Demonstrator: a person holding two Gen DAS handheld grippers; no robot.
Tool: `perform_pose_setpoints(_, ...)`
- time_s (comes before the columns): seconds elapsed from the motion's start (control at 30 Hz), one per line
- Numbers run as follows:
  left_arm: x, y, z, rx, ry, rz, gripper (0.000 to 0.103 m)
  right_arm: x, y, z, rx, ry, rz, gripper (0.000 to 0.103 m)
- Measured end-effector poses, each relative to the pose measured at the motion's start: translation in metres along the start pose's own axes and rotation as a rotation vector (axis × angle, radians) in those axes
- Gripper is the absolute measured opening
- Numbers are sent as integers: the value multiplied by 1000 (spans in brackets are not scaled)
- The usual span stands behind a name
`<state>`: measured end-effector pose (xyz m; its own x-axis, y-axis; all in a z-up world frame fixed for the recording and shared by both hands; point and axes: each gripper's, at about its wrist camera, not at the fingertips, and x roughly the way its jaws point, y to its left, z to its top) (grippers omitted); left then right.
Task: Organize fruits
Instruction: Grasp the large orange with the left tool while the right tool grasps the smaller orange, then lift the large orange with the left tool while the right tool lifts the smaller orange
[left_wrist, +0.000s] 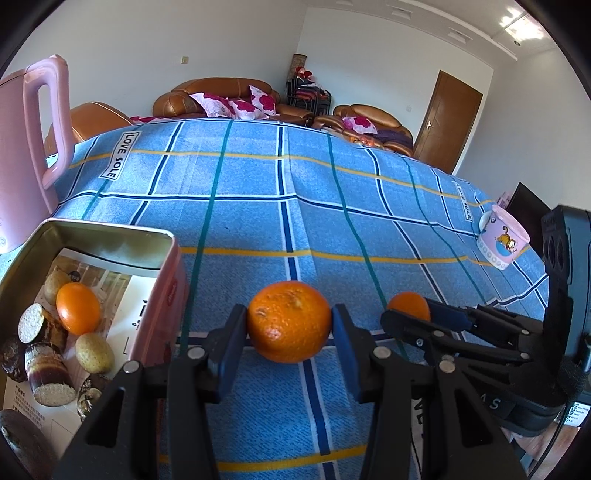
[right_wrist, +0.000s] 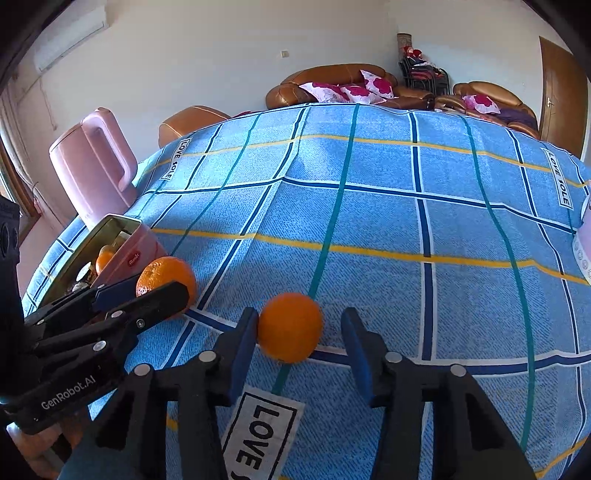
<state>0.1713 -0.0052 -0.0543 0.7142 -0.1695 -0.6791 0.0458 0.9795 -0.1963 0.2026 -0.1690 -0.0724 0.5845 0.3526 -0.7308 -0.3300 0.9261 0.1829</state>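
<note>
Now our left claw (left_wrist: 289, 325) is clamped on the scarred orange (left_wrist: 289, 320), the tin (left_wrist: 110, 236) just to its left; our right claw (right_wrist: 299, 332) stands apart around the smooth orange (right_wrist: 290, 326), which touches only its left finger.

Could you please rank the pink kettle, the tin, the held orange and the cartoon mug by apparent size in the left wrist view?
1. pink kettle
2. tin
3. orange in the left gripper
4. cartoon mug

The mug sits farthest away, so its last place is unsure.
</note>
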Motion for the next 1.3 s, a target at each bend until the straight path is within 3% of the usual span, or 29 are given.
perform_pose_setpoints(0.27,0,-1,0,2,-7,3,48,1,4,0,-25,9,-2,38)
perform_pose_setpoints(1.3,-30,-14,-4,80,-168,67,48,-44,24,-8,-106,-226,-92,38)
